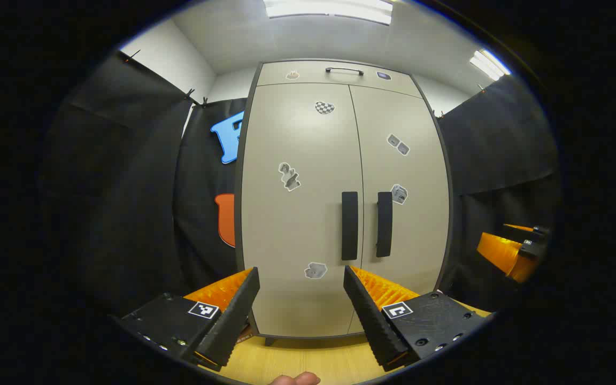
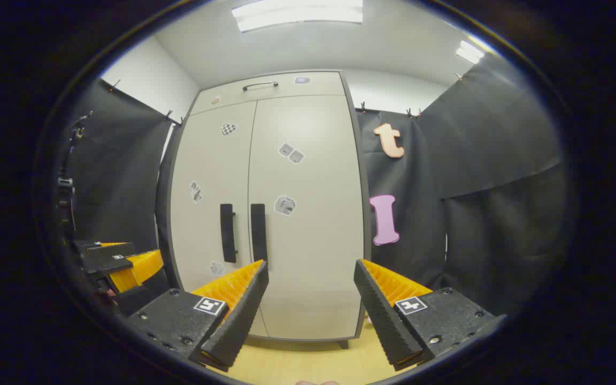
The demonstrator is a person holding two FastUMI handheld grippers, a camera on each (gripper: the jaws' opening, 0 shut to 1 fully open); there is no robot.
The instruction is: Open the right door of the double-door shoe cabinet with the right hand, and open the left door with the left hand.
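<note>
While doors [image 1: 297, 203] sit shut | left gripper [image 1: 301, 278] spread | right gripper [image 2: 310, 270] spread

Beige shoe cabinet [image 1: 308, 214], black handles [image 1: 349, 225], chequered sticker [image 1: 324, 107], orange-black fingers [image 1: 233, 315].

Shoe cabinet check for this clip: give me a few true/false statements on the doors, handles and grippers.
1. Both cabinet doors are closed. True.
2. The left gripper is shut on the left handle. False: its jaws are open, short of the handle.
3. The right gripper is open and holds nothing. True.
4. The right handle is a round knob. False: it is a vertical black bar.
5. The doors carry stickers. True.
</note>
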